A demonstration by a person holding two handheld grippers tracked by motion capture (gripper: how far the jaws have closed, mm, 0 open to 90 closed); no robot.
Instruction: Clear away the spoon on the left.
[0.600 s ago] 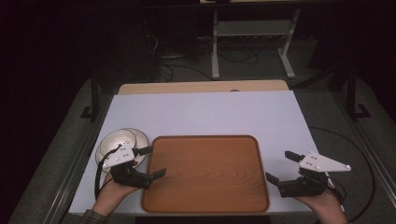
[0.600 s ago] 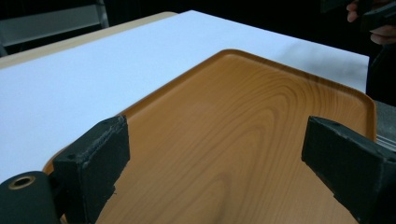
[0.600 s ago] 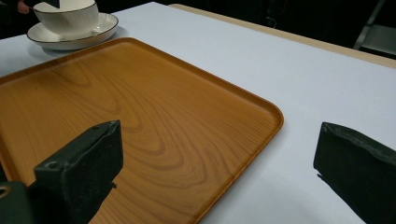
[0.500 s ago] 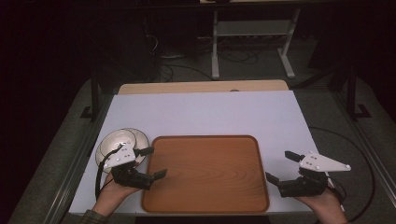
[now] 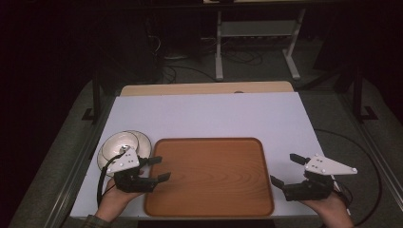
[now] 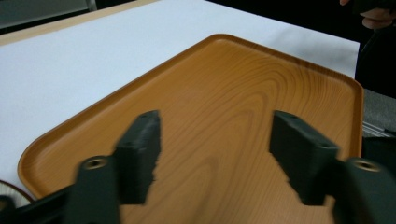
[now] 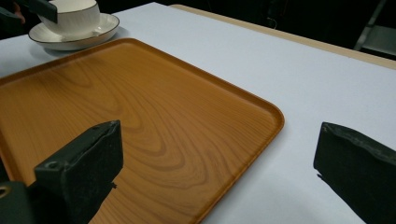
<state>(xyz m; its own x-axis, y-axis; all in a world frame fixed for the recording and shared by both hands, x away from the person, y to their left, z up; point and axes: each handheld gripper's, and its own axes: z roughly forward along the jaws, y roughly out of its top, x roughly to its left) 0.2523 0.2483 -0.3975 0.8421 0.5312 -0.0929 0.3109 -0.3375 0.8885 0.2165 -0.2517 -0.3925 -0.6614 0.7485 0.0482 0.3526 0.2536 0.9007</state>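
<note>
A wooden tray (image 5: 209,175) lies on the white table near the front edge. My left gripper (image 5: 160,167) hovers at the tray's left rim, open, with nothing between its fingers. In the left gripper view the left gripper (image 6: 217,149) looks across the bare tray (image 6: 224,93). My right gripper (image 5: 283,168) stands open just off the tray's right rim. In the right gripper view the right gripper (image 7: 219,163) straddles the tray's corner (image 7: 261,112), one jaw over wood and one over the white top.
A white cup on a saucer (image 5: 121,145) sits left of the tray, just behind my left gripper; the cup (image 7: 74,16) also shows far off in the right gripper view. The white table cover (image 5: 209,114) stretches behind the tray. A metal stand (image 5: 256,28) is on the dark floor beyond.
</note>
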